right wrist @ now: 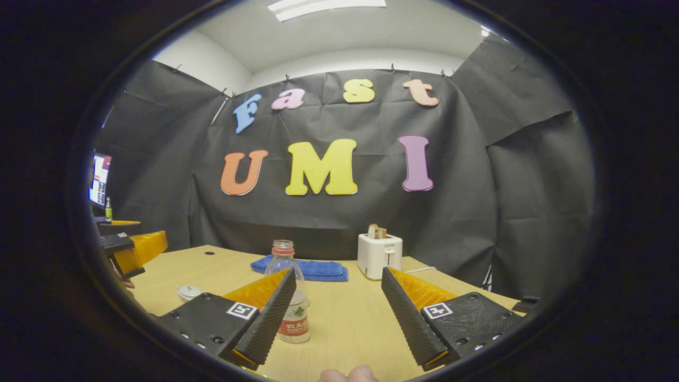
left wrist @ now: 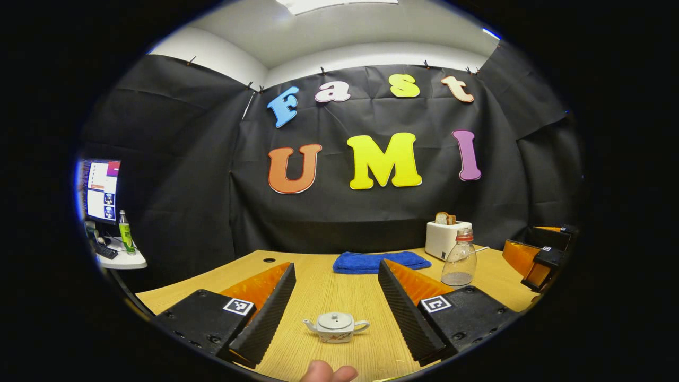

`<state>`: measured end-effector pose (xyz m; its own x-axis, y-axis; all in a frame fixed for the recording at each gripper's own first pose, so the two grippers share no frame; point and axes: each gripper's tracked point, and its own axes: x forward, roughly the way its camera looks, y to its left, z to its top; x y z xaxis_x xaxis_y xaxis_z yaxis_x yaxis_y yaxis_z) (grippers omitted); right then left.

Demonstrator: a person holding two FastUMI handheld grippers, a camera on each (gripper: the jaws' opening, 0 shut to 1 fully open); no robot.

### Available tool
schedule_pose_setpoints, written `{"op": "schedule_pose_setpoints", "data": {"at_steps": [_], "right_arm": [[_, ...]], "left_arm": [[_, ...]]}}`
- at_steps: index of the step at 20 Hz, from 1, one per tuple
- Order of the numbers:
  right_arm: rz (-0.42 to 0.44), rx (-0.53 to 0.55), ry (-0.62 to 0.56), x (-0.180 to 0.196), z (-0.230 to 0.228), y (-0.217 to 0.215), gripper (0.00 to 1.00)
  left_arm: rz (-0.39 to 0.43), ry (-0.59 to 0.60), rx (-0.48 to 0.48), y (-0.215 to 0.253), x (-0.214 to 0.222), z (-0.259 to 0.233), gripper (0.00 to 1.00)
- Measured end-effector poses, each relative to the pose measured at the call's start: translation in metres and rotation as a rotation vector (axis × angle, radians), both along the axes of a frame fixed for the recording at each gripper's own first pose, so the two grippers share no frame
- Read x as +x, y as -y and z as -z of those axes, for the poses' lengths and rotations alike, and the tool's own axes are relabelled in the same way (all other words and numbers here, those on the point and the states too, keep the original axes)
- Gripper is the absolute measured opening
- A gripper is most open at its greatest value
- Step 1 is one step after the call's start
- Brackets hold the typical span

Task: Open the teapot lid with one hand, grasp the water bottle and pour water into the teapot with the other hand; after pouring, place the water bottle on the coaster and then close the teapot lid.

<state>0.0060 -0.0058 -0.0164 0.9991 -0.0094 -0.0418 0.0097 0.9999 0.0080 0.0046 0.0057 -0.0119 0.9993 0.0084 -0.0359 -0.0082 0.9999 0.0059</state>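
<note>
A small white teapot (left wrist: 336,327) with its lid on stands on the wooden table (left wrist: 318,286), low between the fingers of my left gripper (left wrist: 337,273), which is open and apart from it. A clear water bottle (left wrist: 459,258) with a red neck ring and a little water stands upright further back on the right. In the right gripper view the bottle (right wrist: 289,305) stands just behind the left finger (right wrist: 265,318) of my open right gripper (right wrist: 338,276), partly hidden by it. The teapot (right wrist: 188,292) peeks out at the left.
A white toaster (left wrist: 446,239) with bread and a folded blue towel (left wrist: 381,261) sit at the back of the table. Off the table's left side are a monitor (left wrist: 101,191) and a green bottle (left wrist: 125,232). The other gripper (left wrist: 533,260) hovers at the right edge.
</note>
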Motion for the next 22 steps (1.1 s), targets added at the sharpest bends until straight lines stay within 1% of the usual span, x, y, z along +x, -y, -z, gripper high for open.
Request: {"op": "schedule_pose_setpoints", "data": {"at_steps": [5,9,11,14,17,22], "right_arm": [[-0.012,0.005,0.010,0.000,-0.005,-0.003,0.97],[-0.046,-0.006,-0.011,-0.004,-0.002,-0.007,0.97],[-0.068,-0.006,0.004,-0.009,-0.003,-0.008,0.97],[-0.081,-0.013,0.018,-0.013,0.003,-0.006,0.97],[-0.085,-0.023,-0.009,-0.012,0.016,-0.003,0.97],[-0.050,-0.010,-0.053,-0.011,0.031,0.020,0.97]], "left_arm": [[0.003,0.007,-0.007,0.000,0.000,-0.002,0.98],[-0.001,-0.010,0.028,-0.005,-0.001,0.004,0.98],[0.027,-0.046,0.030,0.000,-0.005,0.020,0.98],[0.041,-0.127,0.001,0.002,-0.009,0.051,0.98],[0.057,-0.184,-0.036,0.009,-0.009,0.070,0.98],[0.050,-0.221,-0.036,0.006,0.009,0.082,0.98]]}}
